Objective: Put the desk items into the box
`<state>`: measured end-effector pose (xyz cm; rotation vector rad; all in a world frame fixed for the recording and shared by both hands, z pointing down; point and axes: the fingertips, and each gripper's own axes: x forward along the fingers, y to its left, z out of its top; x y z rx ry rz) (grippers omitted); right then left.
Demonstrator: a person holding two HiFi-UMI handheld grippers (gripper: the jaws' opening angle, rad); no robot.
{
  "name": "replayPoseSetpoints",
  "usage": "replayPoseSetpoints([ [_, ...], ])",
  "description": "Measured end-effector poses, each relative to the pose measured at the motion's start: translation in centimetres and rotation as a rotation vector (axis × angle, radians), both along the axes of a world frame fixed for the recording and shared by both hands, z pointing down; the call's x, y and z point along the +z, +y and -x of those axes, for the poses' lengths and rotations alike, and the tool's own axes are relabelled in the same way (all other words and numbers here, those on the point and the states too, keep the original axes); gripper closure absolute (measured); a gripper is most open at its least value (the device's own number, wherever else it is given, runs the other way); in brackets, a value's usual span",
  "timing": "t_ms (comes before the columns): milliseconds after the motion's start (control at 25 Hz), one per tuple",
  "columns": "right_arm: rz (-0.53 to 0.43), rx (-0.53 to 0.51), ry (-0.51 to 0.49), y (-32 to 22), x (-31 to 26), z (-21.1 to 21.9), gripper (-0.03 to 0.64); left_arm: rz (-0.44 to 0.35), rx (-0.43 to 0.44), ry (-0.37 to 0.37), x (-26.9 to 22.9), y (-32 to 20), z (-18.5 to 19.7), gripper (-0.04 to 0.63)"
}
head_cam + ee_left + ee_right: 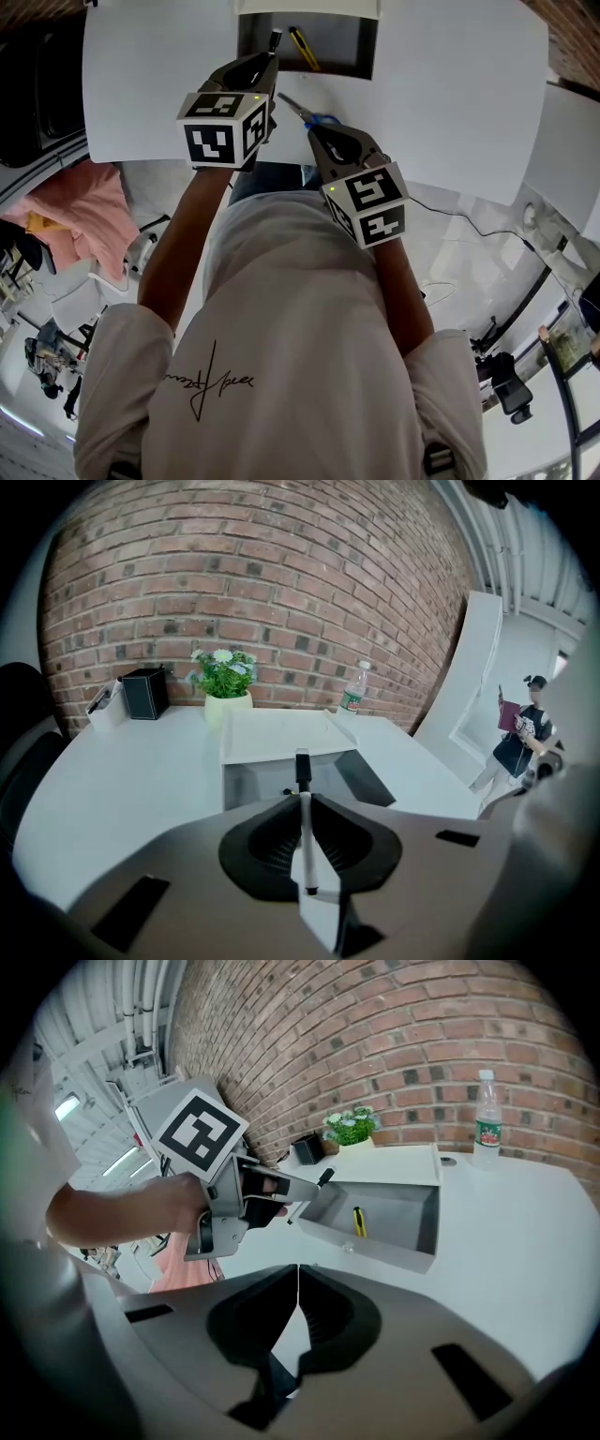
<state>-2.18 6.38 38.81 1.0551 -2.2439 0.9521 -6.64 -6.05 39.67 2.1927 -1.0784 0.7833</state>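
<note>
Left gripper point(303, 797) jaws are clamping a white marker point(305, 844), its black cap pointing at the open grey box point(262, 780). Right gripper point(298, 1269) jaws are resting closed, with nothing between them. Blue-handled scissors point(321, 120) are lying on the white desk point(441, 84) beside its tip. A yellow knife point(359, 1221) is lying inside the box.
</note>
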Motion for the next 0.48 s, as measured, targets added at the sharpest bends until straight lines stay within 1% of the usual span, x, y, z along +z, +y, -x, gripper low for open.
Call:
replayPoseSetpoints([
  [240,0.007,0.024,-0.004,0.0,0.2,-0.4,0.589,-0.001,0.016,0.009,0.1,-0.8,-1.1,0.555],
  [480,0.016,0.044,-0.008,-0.1,0.4,-0.6,0.589,0.006,0.033,-0.007,0.6,-1.4,-1.6,0.555],
])
